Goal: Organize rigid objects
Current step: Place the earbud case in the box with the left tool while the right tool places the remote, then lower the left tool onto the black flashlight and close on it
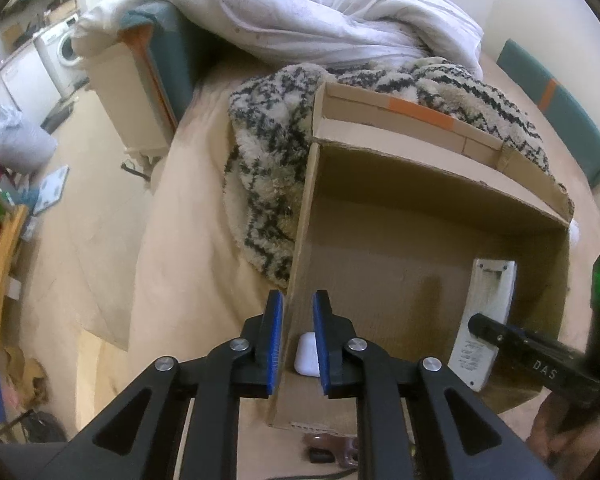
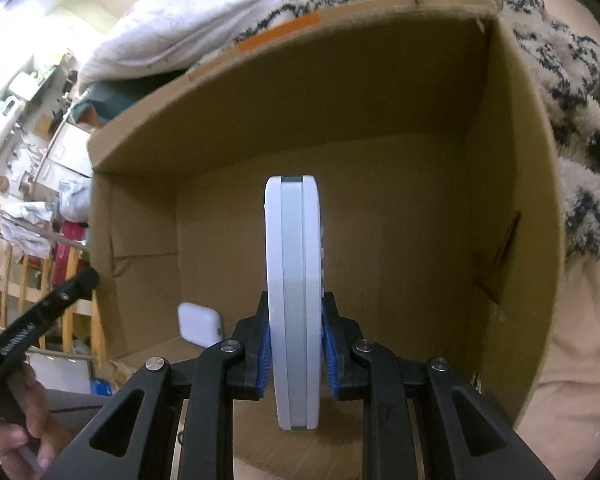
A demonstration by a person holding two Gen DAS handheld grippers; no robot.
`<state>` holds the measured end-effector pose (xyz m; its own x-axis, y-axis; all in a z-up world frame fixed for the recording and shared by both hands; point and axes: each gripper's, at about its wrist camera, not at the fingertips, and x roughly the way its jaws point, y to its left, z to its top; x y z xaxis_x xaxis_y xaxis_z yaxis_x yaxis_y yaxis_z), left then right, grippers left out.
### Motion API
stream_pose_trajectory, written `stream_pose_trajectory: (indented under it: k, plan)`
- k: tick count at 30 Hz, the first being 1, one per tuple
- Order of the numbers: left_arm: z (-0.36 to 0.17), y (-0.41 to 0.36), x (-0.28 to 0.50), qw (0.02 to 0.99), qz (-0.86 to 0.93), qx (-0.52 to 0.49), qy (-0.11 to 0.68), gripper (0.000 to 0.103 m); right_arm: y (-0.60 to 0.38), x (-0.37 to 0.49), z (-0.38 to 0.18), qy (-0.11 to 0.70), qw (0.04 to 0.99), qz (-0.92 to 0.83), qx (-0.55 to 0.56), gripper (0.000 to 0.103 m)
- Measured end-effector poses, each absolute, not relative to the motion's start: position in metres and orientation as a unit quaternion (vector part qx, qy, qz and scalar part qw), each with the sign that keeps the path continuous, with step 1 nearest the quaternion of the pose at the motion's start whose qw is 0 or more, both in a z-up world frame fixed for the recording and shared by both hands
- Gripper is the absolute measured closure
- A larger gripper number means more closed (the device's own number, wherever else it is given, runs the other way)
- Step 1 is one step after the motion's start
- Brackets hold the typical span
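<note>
While clamping the flat white plastic remote point(image 2: 296, 296) over the brown cardboard box point(image 2: 512, 184), right gripper point(image 2: 296, 354) about to lower it beside the small white rounded case point(image 2: 199, 323) already inside; left gripper point(image 1: 297, 344) narrow and empty.

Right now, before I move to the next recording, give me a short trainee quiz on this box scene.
1. True or false: the right hand-held gripper is shut on the white remote.
2. Where is the small white case? A) inside the cardboard box B) on the patterned blanket
3. Fill in: the left hand-held gripper straddles the box's ____.

Key: 1 true; 2 A; 3 side wall.
</note>
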<state>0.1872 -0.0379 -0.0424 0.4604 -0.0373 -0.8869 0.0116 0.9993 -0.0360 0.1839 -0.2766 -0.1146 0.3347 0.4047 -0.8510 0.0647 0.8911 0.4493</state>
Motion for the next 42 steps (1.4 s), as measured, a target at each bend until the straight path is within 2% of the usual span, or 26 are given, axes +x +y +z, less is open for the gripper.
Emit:
stream_pose_trajectory:
  k: [2,3,5,6,8,9,12,13,14,22,27,30,31,34,39,42]
  plan:
    - [-0.041,-0.038,0.186,0.856,-0.012,-0.007,0.516,0.073,-0.278,0.183,-0.11,0.56,0.799,0.098,0.195,0.078]
    - [-0.04,-0.037,0.185,0.858,-0.011,-0.008,0.514,0.069,-0.279,0.182,-0.106,0.555,0.805,0.094,0.187,0.077]
    - [-0.037,-0.036,0.183,0.861,-0.008,-0.009,0.508,0.06,-0.28,0.18,-0.095,0.542,0.818,0.085,0.174,0.064]
    - [-0.036,-0.035,0.182,0.864,-0.005,-0.008,0.504,0.058,-0.28,0.178,-0.087,0.529,0.828,0.081,0.166,0.048]
    - [-0.034,-0.034,0.18,0.866,-0.004,-0.007,0.501,0.05,-0.277,0.176,-0.074,0.507,0.843,0.087,0.155,0.037]
    - [-0.033,-0.033,0.179,0.866,-0.004,-0.006,0.5,0.049,-0.275,0.174,-0.067,0.498,0.85,0.088,0.147,0.028]
    - [-0.033,-0.031,0.176,0.865,-0.001,-0.004,0.502,0.046,-0.271,0.169,-0.052,0.476,0.863,0.095,0.14,0.014]
    - [-0.034,-0.03,0.174,0.863,0.005,-0.002,0.505,0.04,-0.27,0.167,-0.049,0.472,0.865,0.098,0.141,0.003]
    - [-0.033,-0.029,0.173,0.861,0.006,-0.002,0.508,0.037,-0.27,0.165,-0.047,0.466,0.867,0.102,0.143,0.0]
    - [-0.018,-0.022,0.155,0.87,0.0,0.016,0.492,0.037,-0.266,0.139,-0.032,0.439,0.887,0.085,0.119,0.0]
    - [-0.017,-0.017,0.14,0.869,-0.007,0.025,0.494,0.037,-0.268,0.124,-0.037,0.452,0.889,0.044,0.062,0.0]
    - [-0.017,-0.013,0.129,0.869,-0.008,0.024,0.494,0.037,-0.28,0.114,-0.038,0.456,0.883,0.048,0.097,0.0]
    - [-0.018,-0.012,0.126,0.868,-0.008,0.022,0.495,0.036,-0.283,0.11,-0.037,0.455,0.883,0.049,0.105,0.0]
    - [-0.02,-0.008,0.116,0.868,0.004,0.02,0.496,0.017,-0.289,0.103,-0.036,0.47,0.873,0.049,0.125,0.0]
    - [-0.028,0.0,0.101,0.864,0.004,0.005,0.503,0.016,-0.293,0.081,-0.039,0.481,0.863,0.053,0.148,0.0]
    - [-0.034,0.004,0.095,0.859,0.003,-0.01,0.513,0.012,-0.289,0.067,-0.041,0.481,0.865,0.051,0.135,0.0]
